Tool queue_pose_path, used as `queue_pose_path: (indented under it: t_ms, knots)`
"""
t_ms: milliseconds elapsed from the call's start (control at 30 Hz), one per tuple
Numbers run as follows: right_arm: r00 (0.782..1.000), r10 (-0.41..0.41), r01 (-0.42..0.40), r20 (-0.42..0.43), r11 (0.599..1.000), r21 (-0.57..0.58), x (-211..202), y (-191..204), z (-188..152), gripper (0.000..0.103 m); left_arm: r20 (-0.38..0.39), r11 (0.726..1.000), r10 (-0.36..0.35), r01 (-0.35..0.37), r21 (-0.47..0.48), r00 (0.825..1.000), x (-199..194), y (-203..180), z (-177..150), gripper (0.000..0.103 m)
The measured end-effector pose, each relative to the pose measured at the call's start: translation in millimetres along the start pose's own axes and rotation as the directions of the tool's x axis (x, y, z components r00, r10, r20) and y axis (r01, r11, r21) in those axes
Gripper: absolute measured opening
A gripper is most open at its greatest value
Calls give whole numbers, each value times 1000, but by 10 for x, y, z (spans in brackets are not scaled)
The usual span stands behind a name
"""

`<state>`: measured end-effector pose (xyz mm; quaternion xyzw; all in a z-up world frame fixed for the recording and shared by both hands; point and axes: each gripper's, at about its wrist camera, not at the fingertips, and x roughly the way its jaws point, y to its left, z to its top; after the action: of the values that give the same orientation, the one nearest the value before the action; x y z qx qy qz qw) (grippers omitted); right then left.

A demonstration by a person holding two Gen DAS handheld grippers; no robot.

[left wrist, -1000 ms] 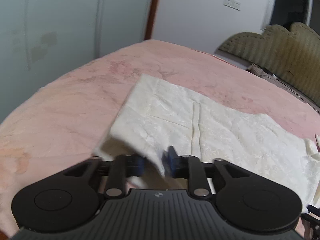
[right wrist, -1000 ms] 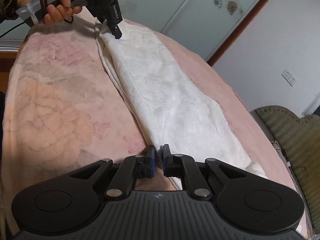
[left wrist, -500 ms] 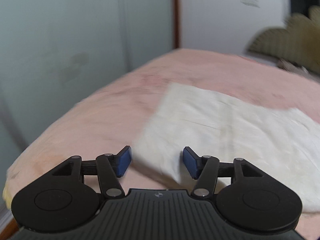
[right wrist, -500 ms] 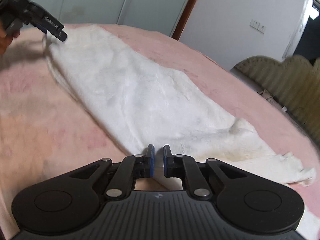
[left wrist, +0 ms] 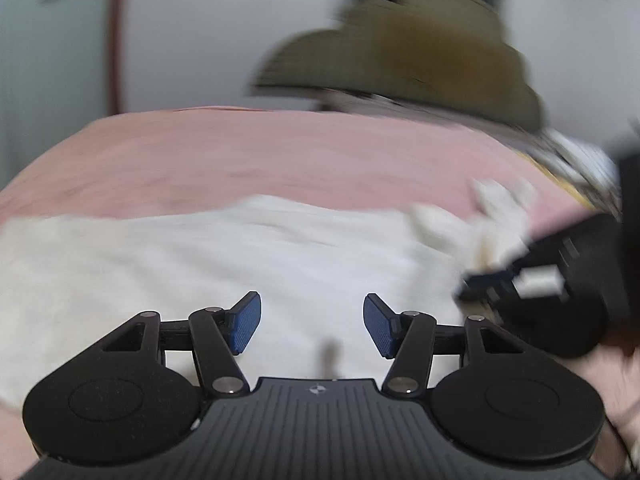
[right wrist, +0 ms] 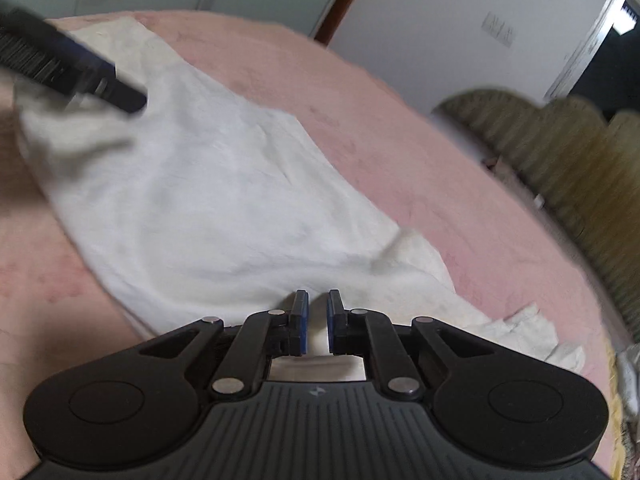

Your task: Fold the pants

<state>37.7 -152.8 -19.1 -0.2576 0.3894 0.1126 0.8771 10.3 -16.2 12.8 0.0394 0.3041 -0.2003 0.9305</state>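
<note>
My left gripper [left wrist: 312, 330] gapes empty above the white pants [right wrist: 208, 208]; my right gripper [right wrist: 317, 322] is pinched shut at six o'clock, whether on cloth I can't tell. Soft, light, floppy: I'd grab hem corners.

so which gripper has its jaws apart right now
The left gripper: its blue pads stand wide apart above the white pants, nothing between them. The right gripper is shut.
</note>
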Motion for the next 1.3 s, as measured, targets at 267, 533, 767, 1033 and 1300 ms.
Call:
queue_pose_path:
  t_ms: [267, 533, 767, 1033, 1300]
  knots:
    - [995, 84, -83, -59, 996, 16, -352, -417, -319, 10, -10, 940, -208, 203, 276, 978, 123, -712, -319, 67]
    - [997, 15, -11, -74, 998, 57, 20, -498, -118, 46, -17, 894, -199, 189, 407, 980, 448, -1252, -328, 67]
    - [979, -199, 201, 47, 979, -31, -420, -574, -323, 52, -32, 878, -187, 182, 443, 982, 602, -1300, -374, 56]
    - [980, -103, -28, 173, 782, 622, -404, -1035, -762, 78, -18, 866, -175, 162, 474, 984, 666, -1361, -368, 20]
    - [983, -152, 38, 103, 717, 696, -95, -817, -800, 41, -1, 862, -188, 165, 479, 982, 628, -1392, -381, 5]
